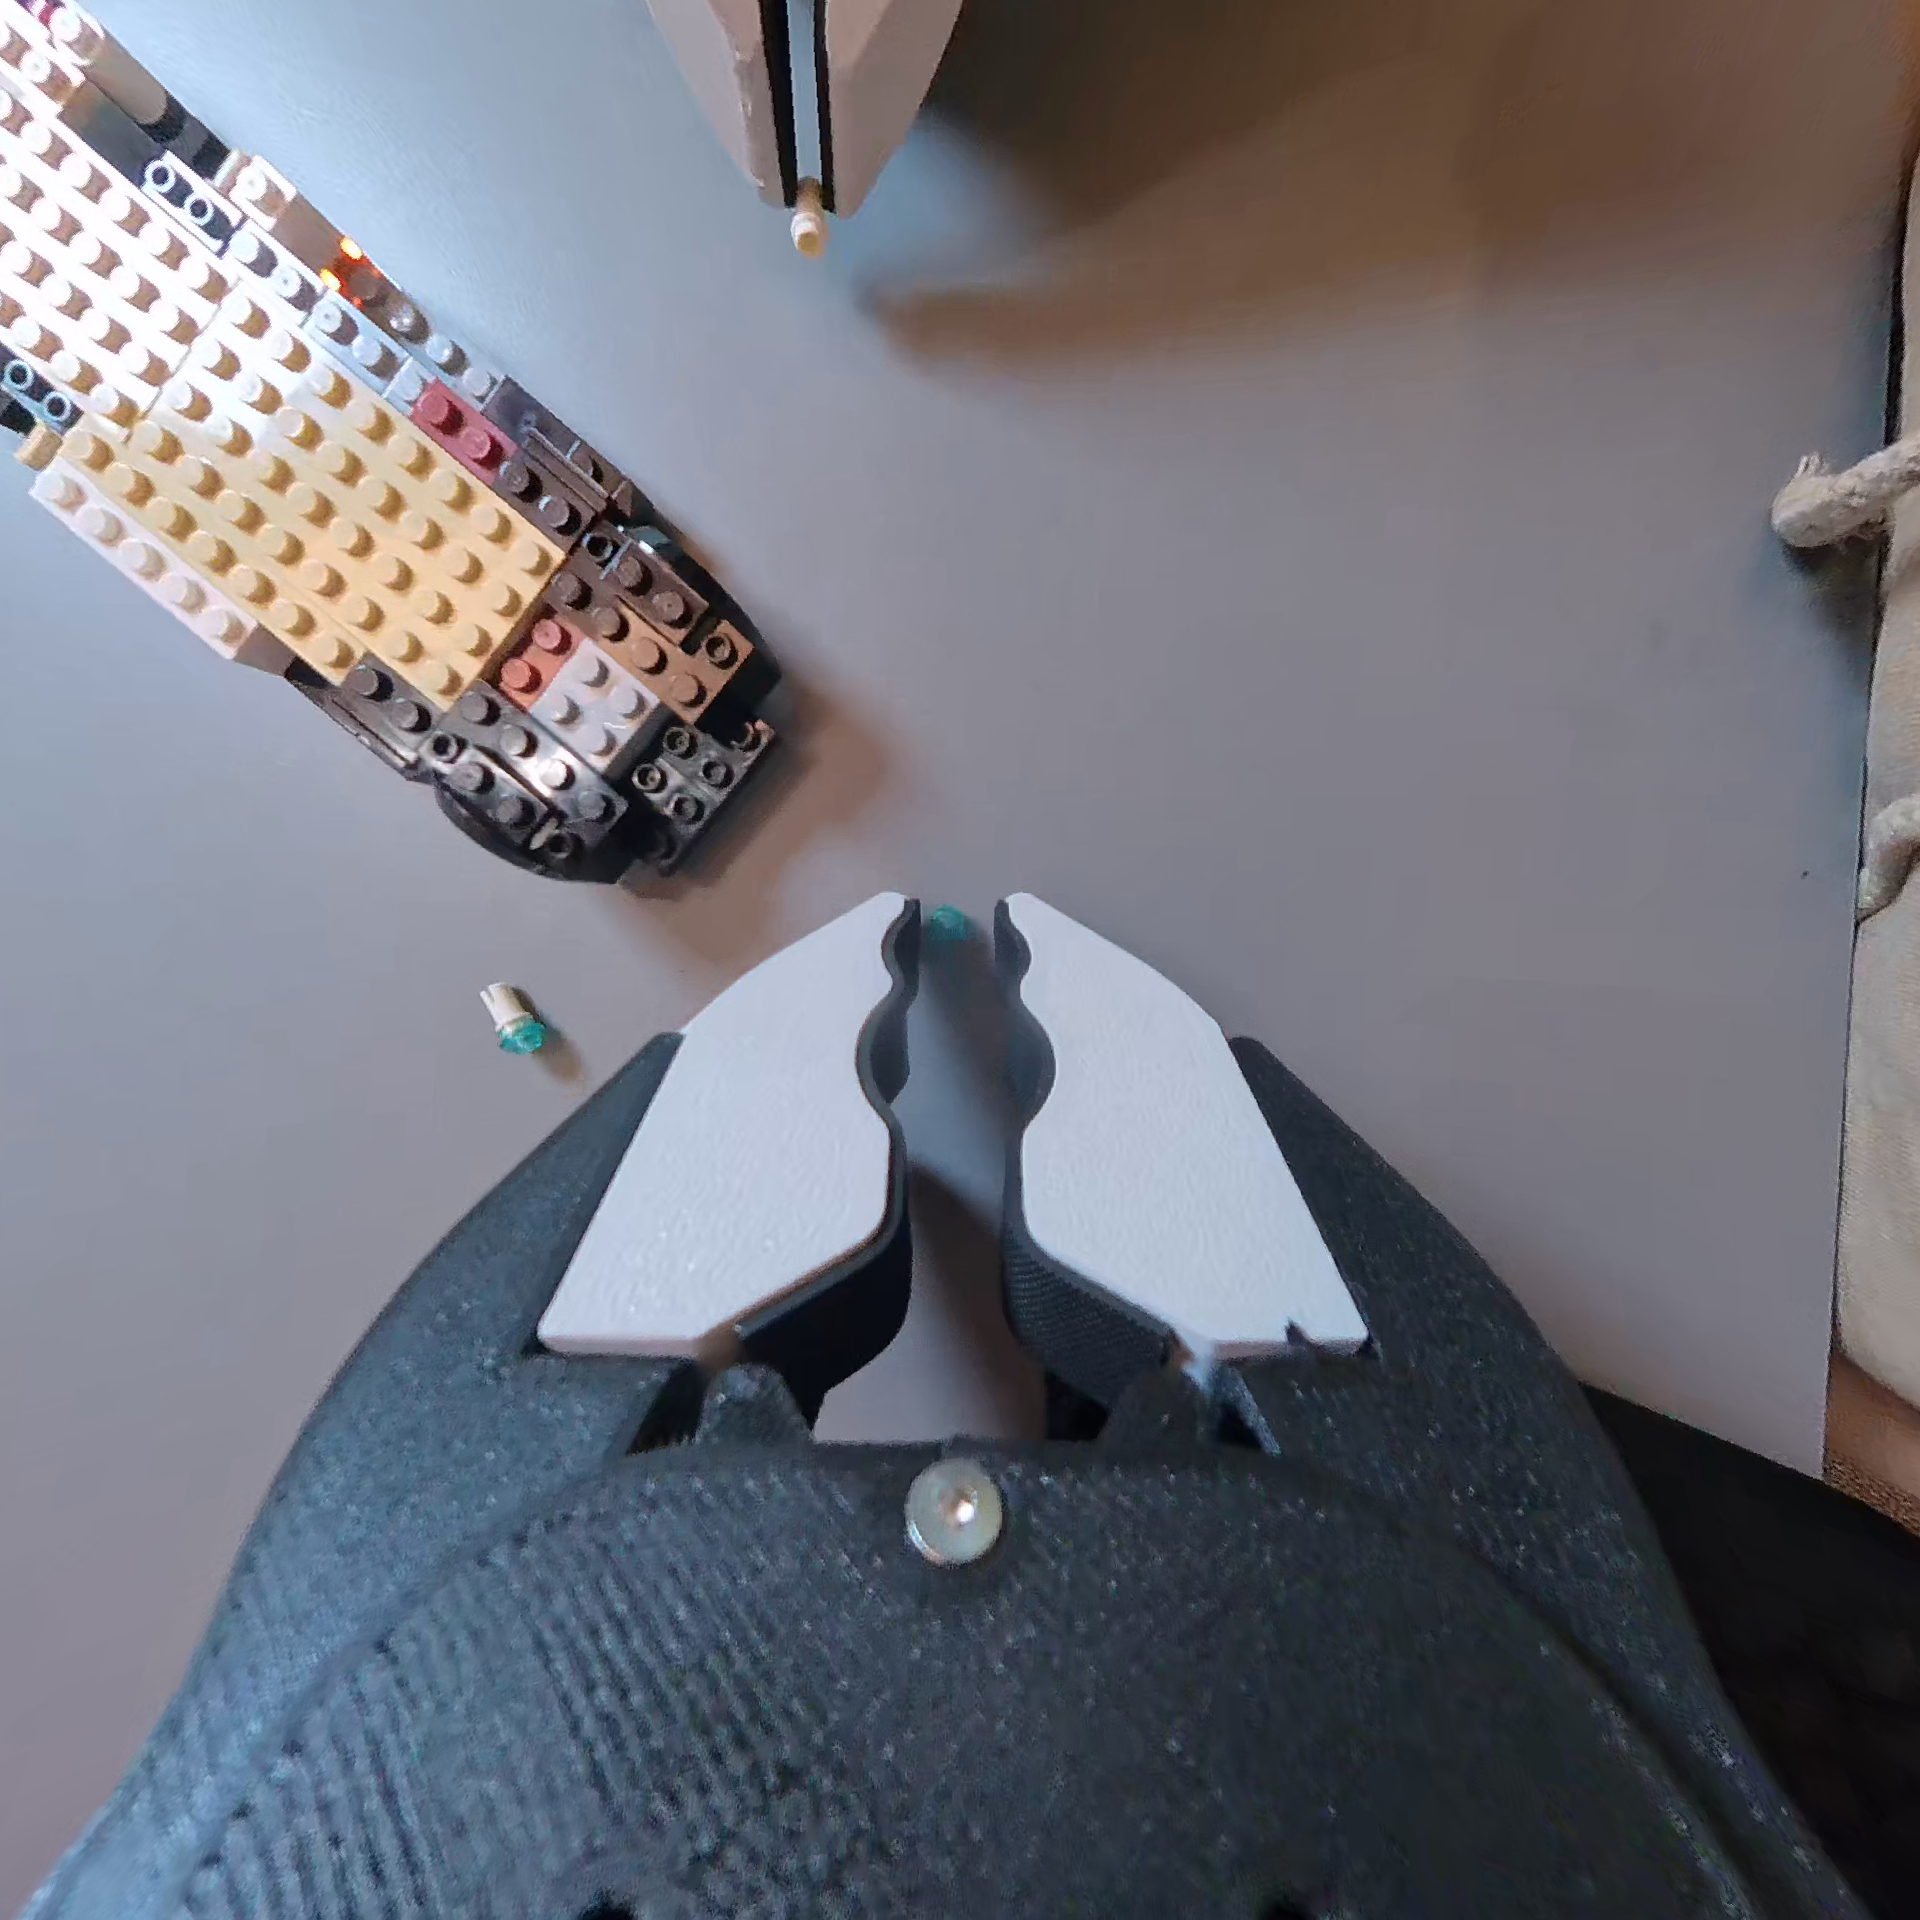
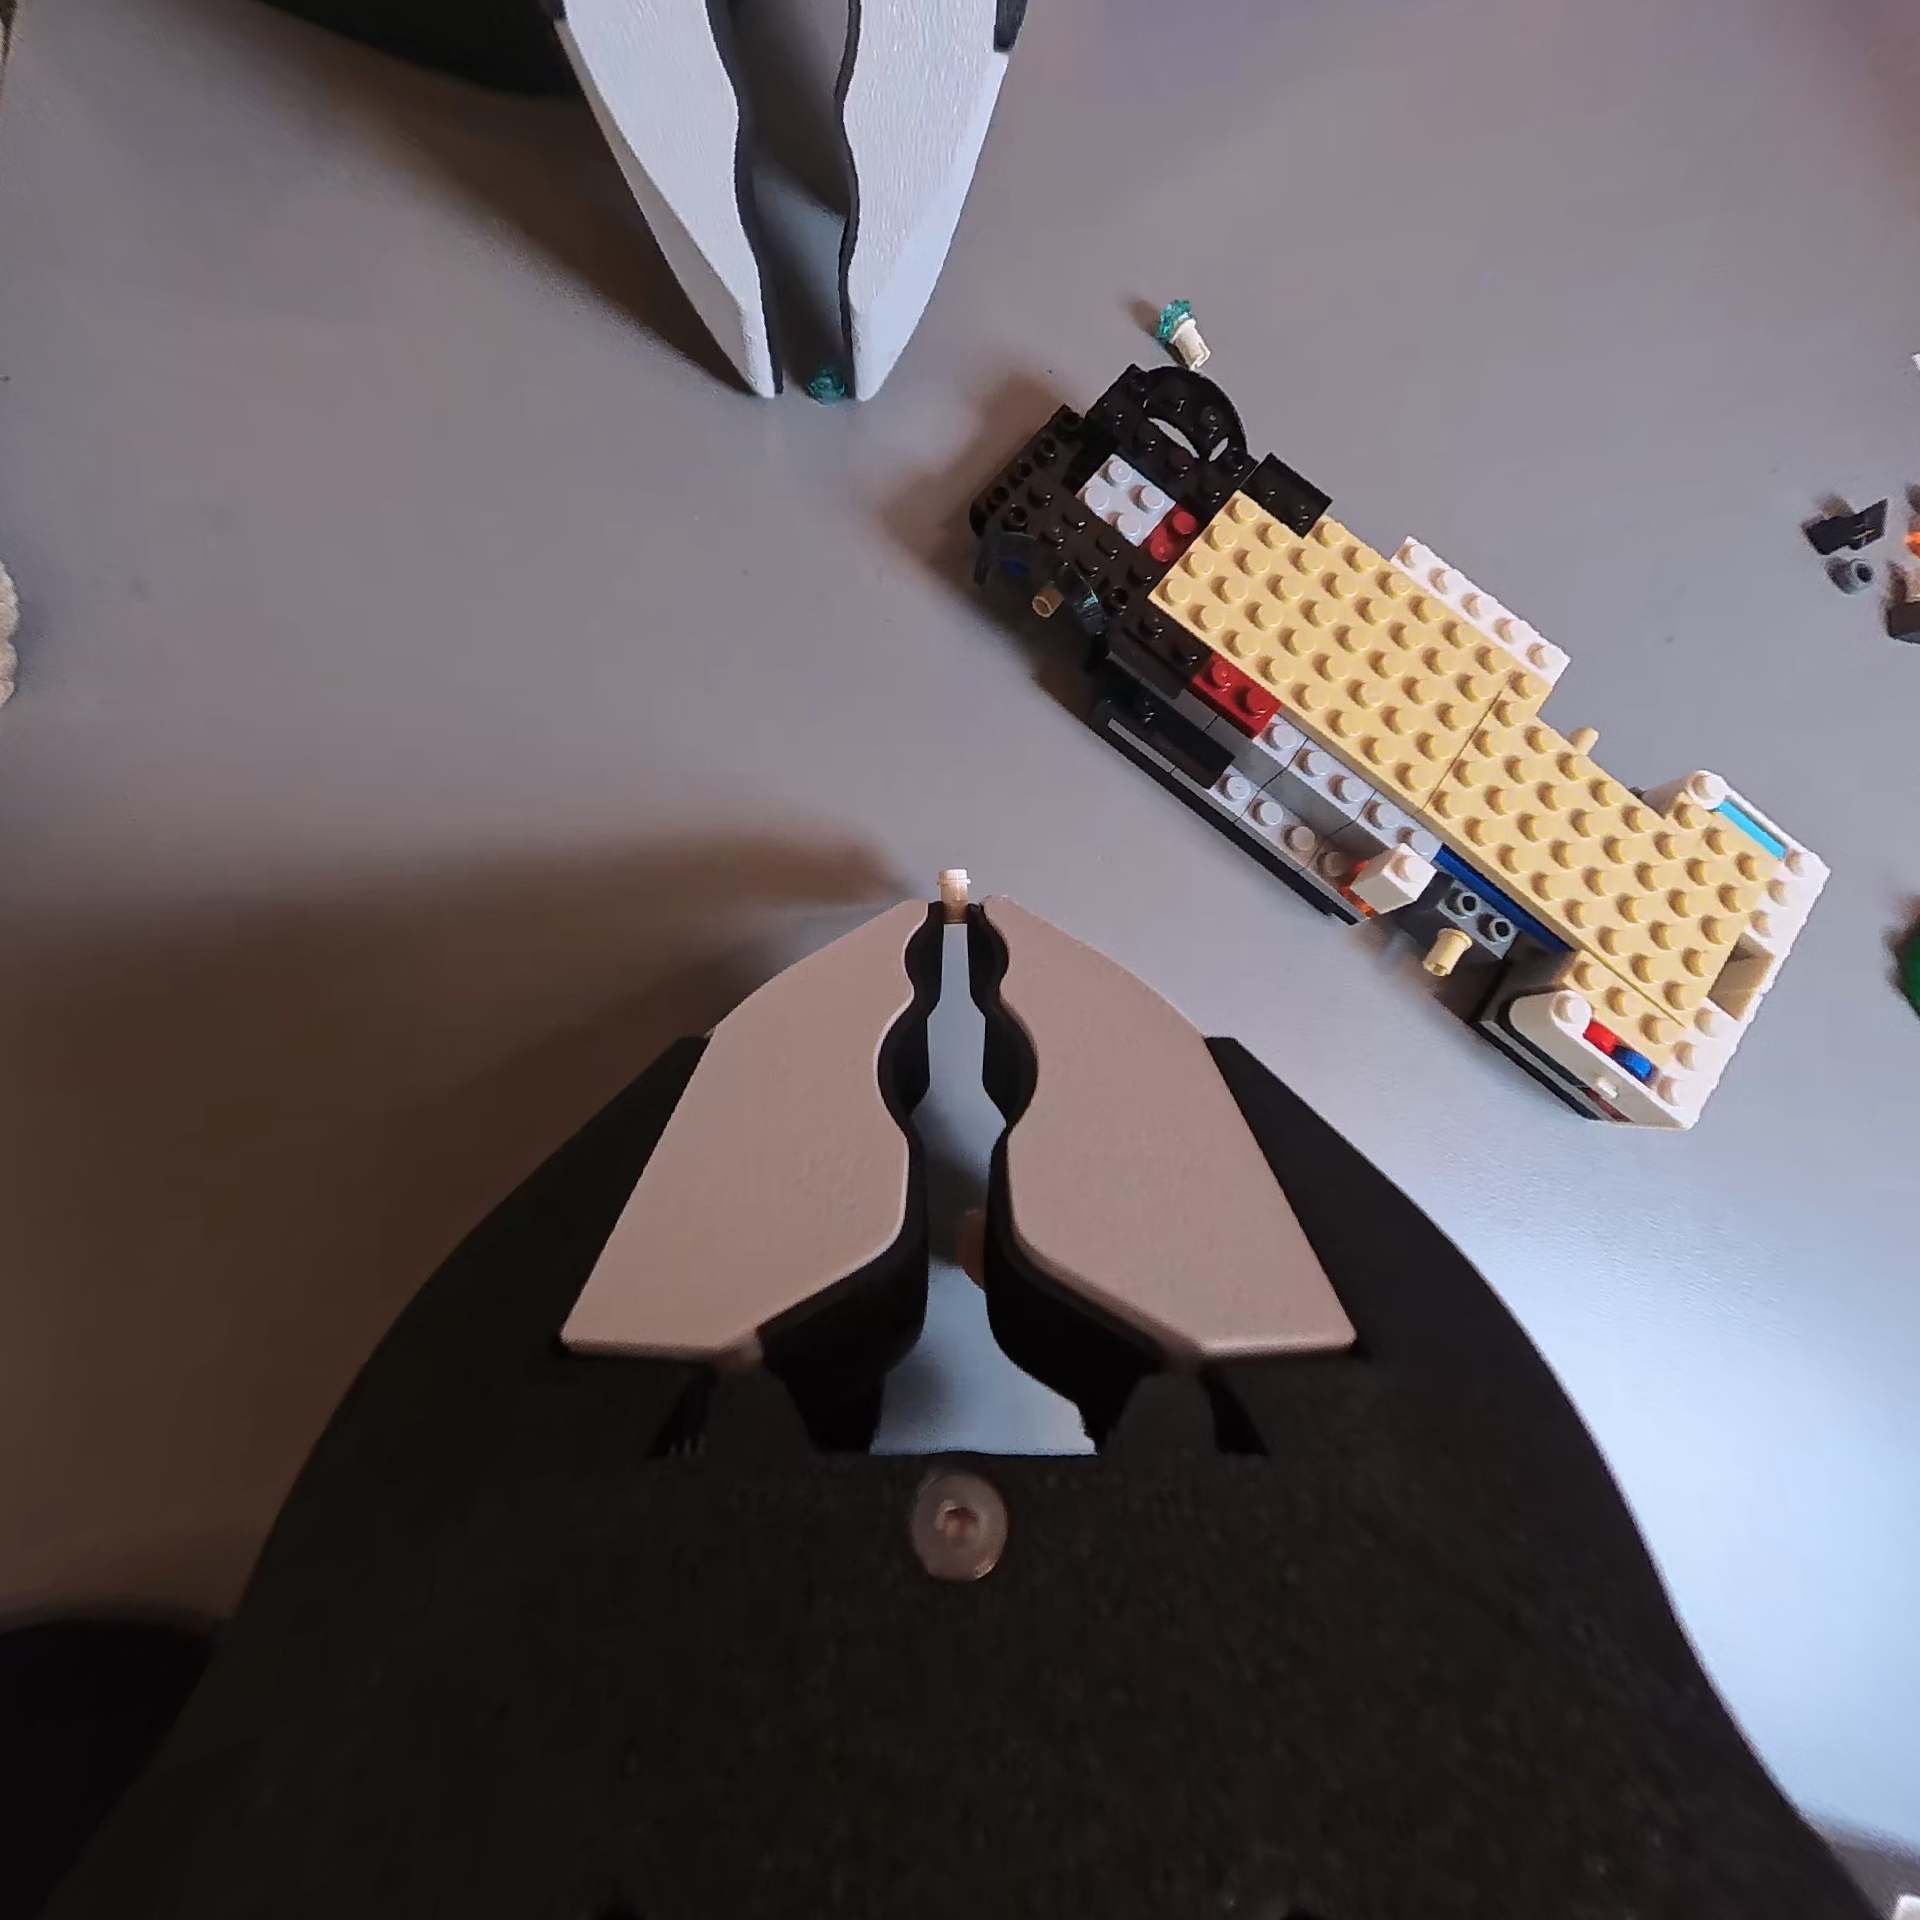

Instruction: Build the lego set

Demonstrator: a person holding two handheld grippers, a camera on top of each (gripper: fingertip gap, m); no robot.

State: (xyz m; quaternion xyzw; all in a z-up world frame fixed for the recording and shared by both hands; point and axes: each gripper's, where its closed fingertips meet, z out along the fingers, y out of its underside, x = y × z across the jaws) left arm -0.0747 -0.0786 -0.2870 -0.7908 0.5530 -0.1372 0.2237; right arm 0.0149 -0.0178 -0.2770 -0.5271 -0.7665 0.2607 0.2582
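My left gripper [image 1: 958,914] is open, with its tips down at the grey table [image 1: 1351,623]. A tiny teal round stud [image 1: 948,923] lies between the tips, close to one finger and with a gap to the other. The right wrist view also shows this gripper [image 2: 814,387] and the stud [image 2: 826,384]. My right gripper [image 2: 961,906] is shut on a small cream peg [image 2: 954,885] that sticks out past its tips. It hangs above the table, and it shows in the left wrist view [image 1: 808,203] with the peg [image 1: 809,231].
A long brick model [image 2: 1403,707] with tan plates and a black end lies on the table; it also shows in the left wrist view [image 1: 312,499]. A small white and teal piece [image 1: 516,1021] lies near it. Loose small bricks [image 2: 1860,551] lie at the right edge. Beige fabric [image 1: 1849,509] borders the table. The grippers' ends are close to 12 cm from one another.
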